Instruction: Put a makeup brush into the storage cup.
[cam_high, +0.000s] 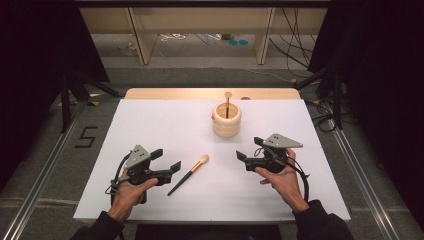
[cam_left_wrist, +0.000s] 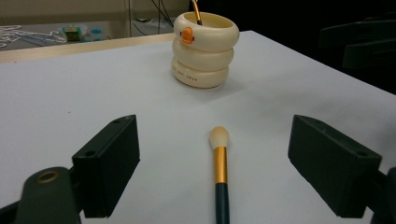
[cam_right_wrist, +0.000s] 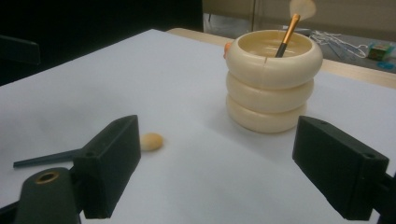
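We are working at a white table (cam_high: 150, 125) with two grippers. A cream cup (cam_high: 226, 120) made of three fat rings is standing near the far edge of the table. It has a little orange duck beak (cam_left_wrist: 187, 35) on its side. One makeup brush (cam_right_wrist: 289, 28) is already standing in the cup, fluffy end up.

A second brush (cam_high: 189, 174) is lying flat on the table, on our side of the cup and a bit to the left of it. Its soft tip (cam_left_wrist: 219, 136) is pointing toward the cup, and its dark handle (cam_left_wrist: 222, 205) is pointing back at us.

We are holding the left gripper (cam_high: 167, 165) just beside the handle end of this brush. Its jaws are wide apart, and the brush is lying right between them in the left gripper view. We are holding the right gripper (cam_high: 248, 152) on our side of the cup and a bit to the right of it. Its jaws are wide apart too, and nothing is in them.

We think the job now is picking up the lying brush and putting it in the cup. To do it well, we should be going down low, keeping the brush in the middle, and squeezing on the gold band (cam_left_wrist: 220, 164) or the handle, not the soft hair. The handle is thin and round, so it could be rolling away if we are pushing it from one side.
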